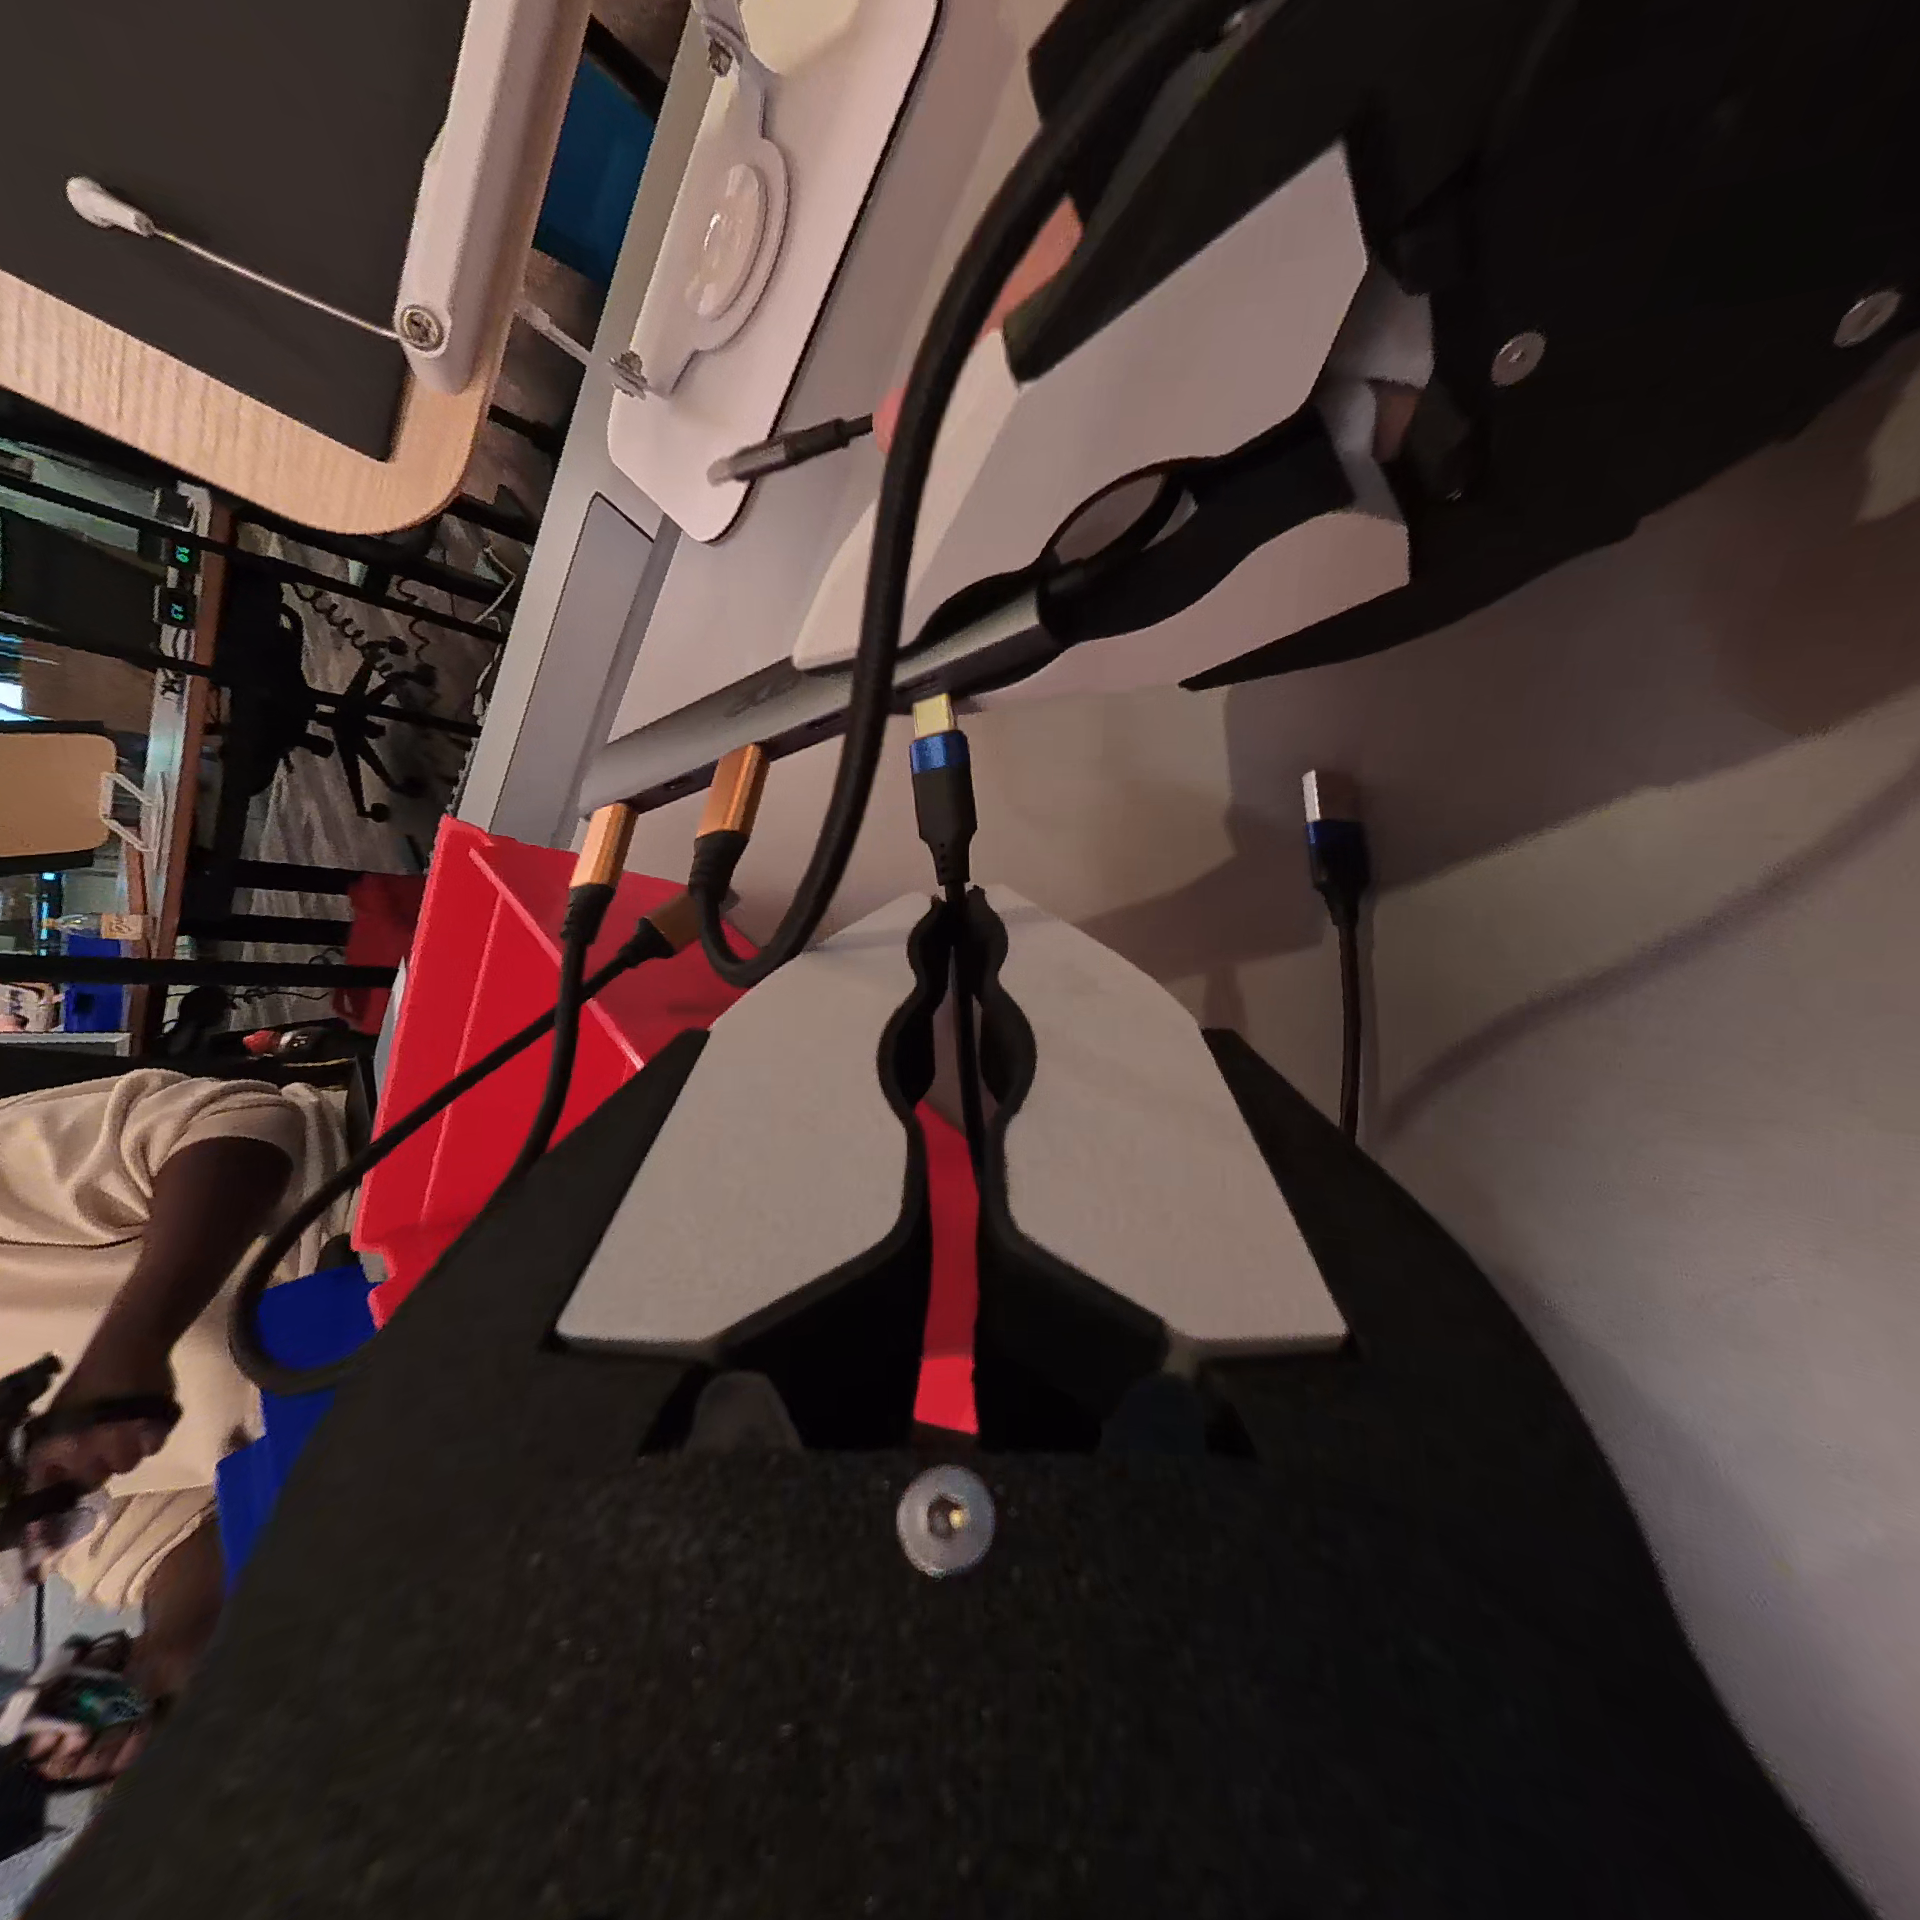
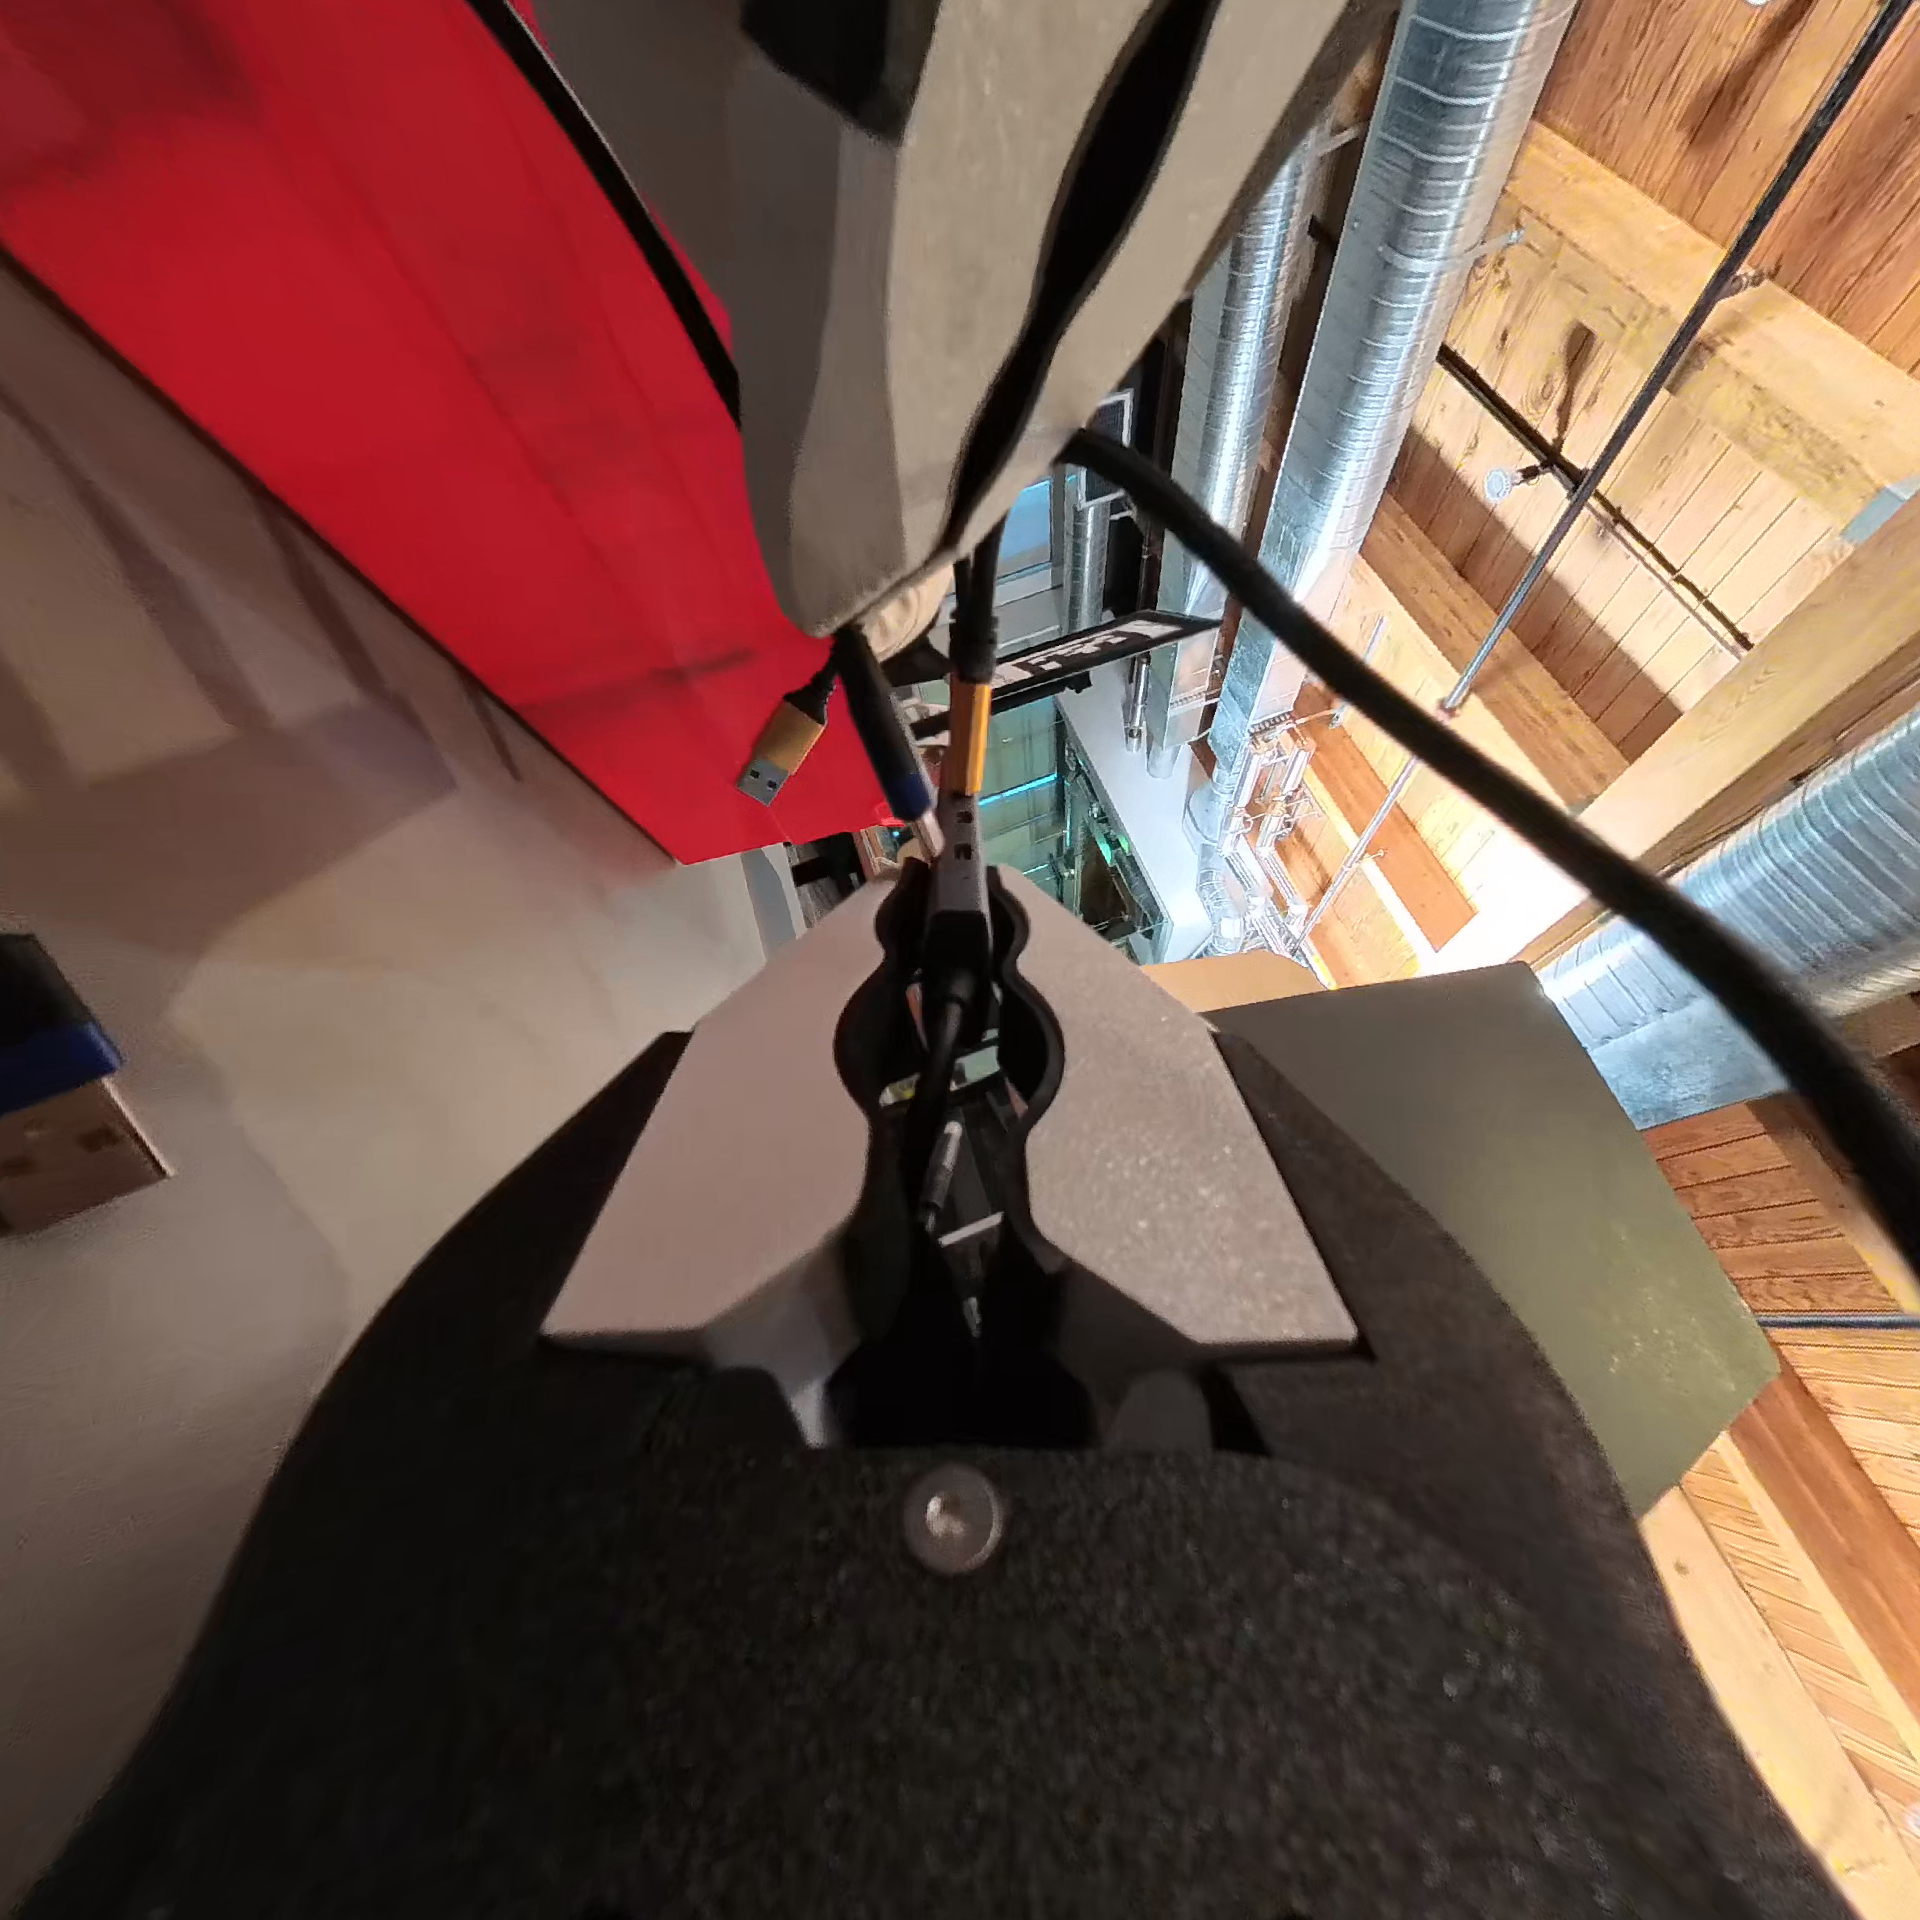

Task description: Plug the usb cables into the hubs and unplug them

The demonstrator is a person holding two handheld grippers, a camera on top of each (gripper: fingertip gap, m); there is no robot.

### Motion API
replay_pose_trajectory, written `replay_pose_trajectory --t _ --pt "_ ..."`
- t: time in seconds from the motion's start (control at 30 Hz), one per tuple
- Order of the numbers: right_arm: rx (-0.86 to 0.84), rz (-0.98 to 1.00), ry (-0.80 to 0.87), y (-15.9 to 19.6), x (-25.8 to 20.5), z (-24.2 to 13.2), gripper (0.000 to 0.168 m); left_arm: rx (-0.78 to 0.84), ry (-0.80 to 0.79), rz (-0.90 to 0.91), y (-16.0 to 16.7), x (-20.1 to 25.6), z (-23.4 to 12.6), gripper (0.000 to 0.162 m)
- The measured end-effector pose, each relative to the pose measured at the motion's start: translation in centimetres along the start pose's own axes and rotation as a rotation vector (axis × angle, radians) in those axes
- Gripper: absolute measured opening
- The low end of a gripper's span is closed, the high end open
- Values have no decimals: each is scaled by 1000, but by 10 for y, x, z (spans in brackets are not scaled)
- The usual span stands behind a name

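Nearest the lens, the left gripper (image 1: 956, 914) has its padded fingers pressed together on a thin black cable (image 1: 971, 1039), pinching it just behind a blue-collared plug (image 1: 940, 769). The plug's gold tip meets the near edge of a grey multiport hub (image 1: 727, 717). Much of the tip is still exposed, and whether it has entered a port cannot be told.

Left of that plug, two orange-collared plugs (image 1: 732, 790) (image 1: 603, 847) sit in the hub's same edge. A thick braided black cable (image 1: 894, 520) loops across the hub's front.

At the hub's right end, the right gripper (image 1: 1039, 613) is clamped on the hub's body. Its own camera shows the fingers closed around the hub's narrow end (image 2: 951, 914).

Right of the hub and well apart from it, a second blue-collared USB plug (image 1: 1330, 821) lies unconnected on the pale table (image 1: 1558, 1143).

Left of the hub, a third orange-collared plug (image 2: 784, 748) hangs free before a red bin (image 1: 488, 987).
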State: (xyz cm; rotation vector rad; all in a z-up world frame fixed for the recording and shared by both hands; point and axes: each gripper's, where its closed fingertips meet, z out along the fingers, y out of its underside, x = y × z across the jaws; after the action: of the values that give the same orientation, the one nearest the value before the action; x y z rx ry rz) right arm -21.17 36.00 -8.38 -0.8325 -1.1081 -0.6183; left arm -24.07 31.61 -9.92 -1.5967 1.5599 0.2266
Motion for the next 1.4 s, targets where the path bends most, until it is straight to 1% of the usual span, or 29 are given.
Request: replay_pose_trajectory --t 0.07,0.2,0.5,0.87,1.1,1.23,1.4 --pt "-2 -6 0 0 0 0 8 7 -6 -19 -1 -2 -1 2" --pt "2 -27 -8 -2 -3 1 8 33 39 -78 -3 -1 -3 2" --pt "2 -24 -21 -3 -6 1 8 -4 78 -74 5 5 1 3" --pt "-8 -23 -33 -2 -9 2 8 27 109 -140 5 4 2 2" --pt "-5 -33 -39 -3 -11 2 8 12 116 -124 6 6 3 3" --pt "-5 -66 -45 -5 -14 2 8 -4 118 -113 9 6 3 3" --pt "-22 -166 -32 -5 -14 2 8 -17 108 -118 11 5 4 2"
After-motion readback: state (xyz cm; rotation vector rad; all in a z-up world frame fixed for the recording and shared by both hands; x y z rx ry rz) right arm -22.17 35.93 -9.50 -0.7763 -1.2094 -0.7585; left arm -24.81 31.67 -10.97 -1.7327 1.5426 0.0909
